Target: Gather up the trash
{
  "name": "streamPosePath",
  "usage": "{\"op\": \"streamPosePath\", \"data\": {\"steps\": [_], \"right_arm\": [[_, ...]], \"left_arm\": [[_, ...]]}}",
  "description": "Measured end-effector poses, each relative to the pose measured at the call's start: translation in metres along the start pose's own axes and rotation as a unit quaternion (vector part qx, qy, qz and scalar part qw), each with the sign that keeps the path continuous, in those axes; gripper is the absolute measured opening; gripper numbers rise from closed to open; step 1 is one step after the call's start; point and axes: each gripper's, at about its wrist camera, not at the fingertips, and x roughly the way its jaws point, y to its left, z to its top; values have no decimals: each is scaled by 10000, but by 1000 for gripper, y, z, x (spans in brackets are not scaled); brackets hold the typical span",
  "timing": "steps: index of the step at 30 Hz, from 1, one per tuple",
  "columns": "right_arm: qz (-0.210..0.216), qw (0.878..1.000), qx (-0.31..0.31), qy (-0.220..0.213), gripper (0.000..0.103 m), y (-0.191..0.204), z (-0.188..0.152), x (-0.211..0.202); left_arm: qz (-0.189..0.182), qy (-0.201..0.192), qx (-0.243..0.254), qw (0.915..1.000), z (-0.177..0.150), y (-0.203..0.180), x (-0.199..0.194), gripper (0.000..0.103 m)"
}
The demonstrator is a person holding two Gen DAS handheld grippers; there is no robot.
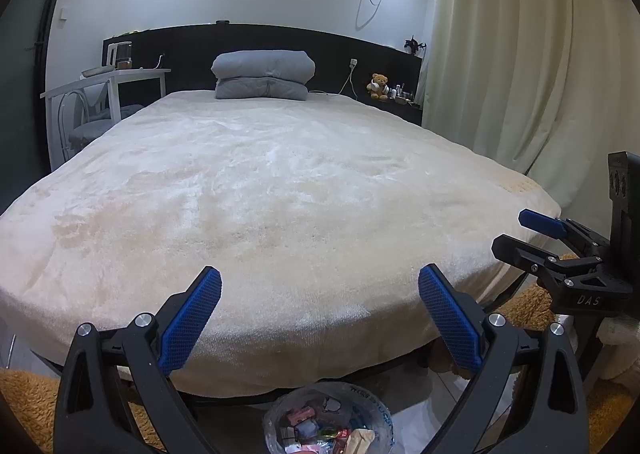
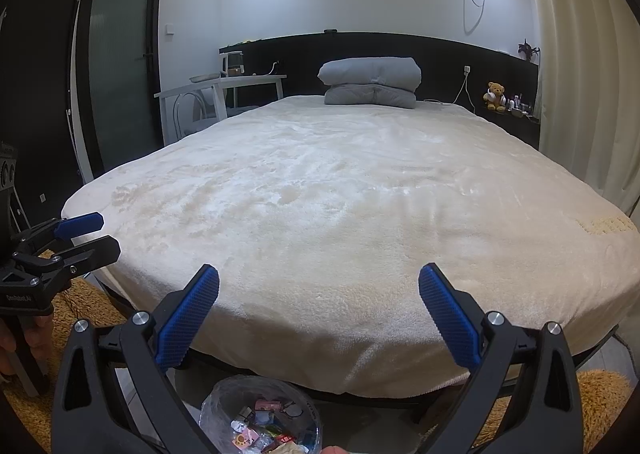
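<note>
Directly below the left gripper (image 1: pixel 320 318), under and slightly ahead of its spread blue pads (image 1: pixel 191 320), sits a clear plastic trash bag (image 1: pixel 328 420) on the floor, its mouth open and filled with small colourful wrappers (image 1: pixel 316 428). The jaws stand wide apart and hold nothing. The right gripper (image 2: pixel 319 316) is likewise open and empty, and from its own camera the same trash bag (image 2: pixel 260 414) lies below and a little to the left of the gap between its fingers (image 2: pixel 450 318). Each gripper shows in the other's view: the right one (image 1: pixel 536 234) off to the left gripper's right at the bed corner, the left one (image 2: pixel 80 234) off to the right gripper's left, with part of a hand (image 2: pixel 24 338) on its handle. A shaggy tan rug (image 1: pixel 24 398) lies on the floor to either side. Just ahead of both grippers spreads a bed with a cream plush blanket (image 1: pixel 272 193), bare of litter. At its far end a folded grey duvet (image 1: pixel 262 74) rests against a black headboard (image 1: pixel 332 45), with a teddy bear (image 1: pixel 378 85) to the right and a white table (image 1: pixel 120 79) to the left. Curtains (image 1: pixel 512 53) hang on the right.
</note>
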Motion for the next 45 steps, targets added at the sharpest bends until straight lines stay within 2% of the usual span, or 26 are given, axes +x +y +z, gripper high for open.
{"op": "streamPosePath", "data": {"steps": [45], "right_arm": [[-12, 10000, -23, 4, 99, 0, 0, 0]], "left_arm": [[12, -62, 34, 10000, 2, 0, -1, 97]]}}
